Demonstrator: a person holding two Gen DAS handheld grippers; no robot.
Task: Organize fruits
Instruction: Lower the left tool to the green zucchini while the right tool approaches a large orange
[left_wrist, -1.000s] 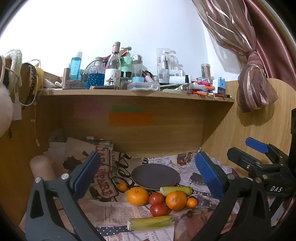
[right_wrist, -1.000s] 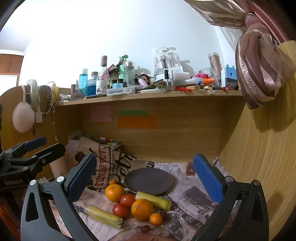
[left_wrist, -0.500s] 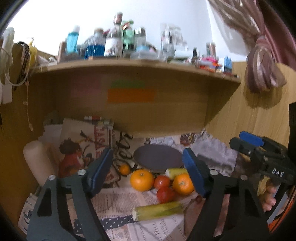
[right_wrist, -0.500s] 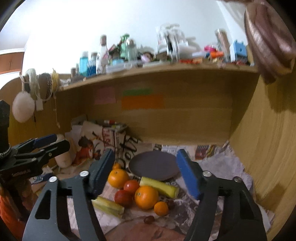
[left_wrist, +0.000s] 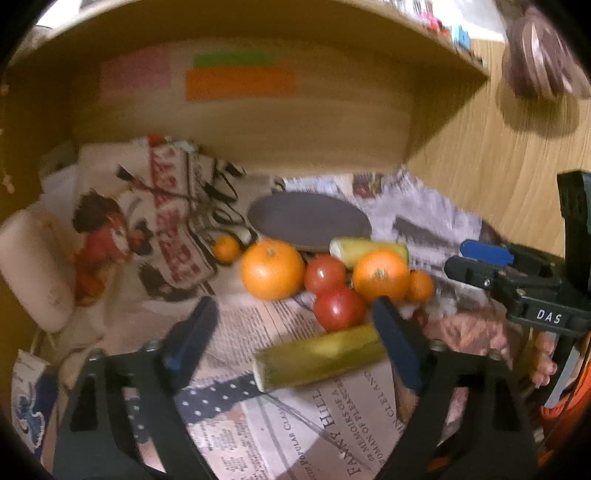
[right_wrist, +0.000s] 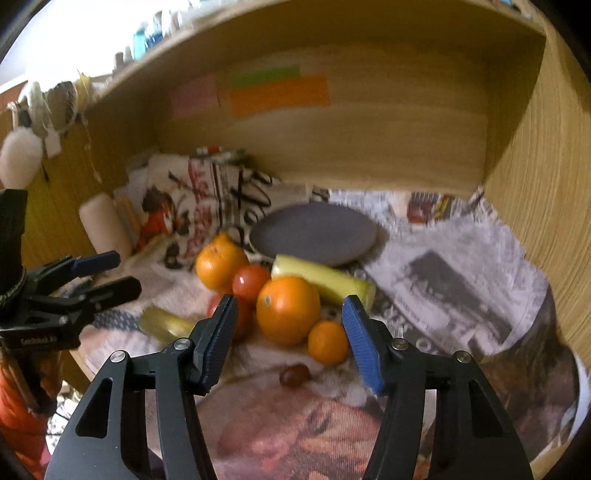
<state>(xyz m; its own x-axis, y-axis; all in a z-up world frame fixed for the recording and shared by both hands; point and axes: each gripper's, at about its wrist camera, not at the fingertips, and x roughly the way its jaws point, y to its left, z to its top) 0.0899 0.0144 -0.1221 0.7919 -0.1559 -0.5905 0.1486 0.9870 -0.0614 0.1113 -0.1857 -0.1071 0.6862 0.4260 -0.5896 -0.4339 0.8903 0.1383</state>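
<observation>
A pile of fruit lies on newspaper in front of a dark oval plate (left_wrist: 308, 219) (right_wrist: 314, 234). It holds a large orange (left_wrist: 271, 268) (right_wrist: 218, 264), a second orange (left_wrist: 380, 275) (right_wrist: 288, 309), two tomatoes (left_wrist: 339, 308) (right_wrist: 251, 282), two small tangerines (left_wrist: 226, 248) (right_wrist: 328, 341), and two yellow-green banana pieces (left_wrist: 319, 357) (right_wrist: 323, 282). My left gripper (left_wrist: 291, 341) is open just above the near banana piece. My right gripper (right_wrist: 290, 338) is open close over the second orange and the small tangerine. A grape (right_wrist: 293, 373) lies in front.
Everything sits in a wooden cubby with a back wall bearing coloured sticky notes (right_wrist: 279, 94) and a right side wall (right_wrist: 546, 184). A white roll (left_wrist: 35, 269) stands at the left. Printed papers (left_wrist: 166, 221) lean at the back left.
Both grippers have moved forward and down toward the fruit pile, which now looks much larger. The jaws of both have narrowed but stay open. The upper shelf has left the view.
</observation>
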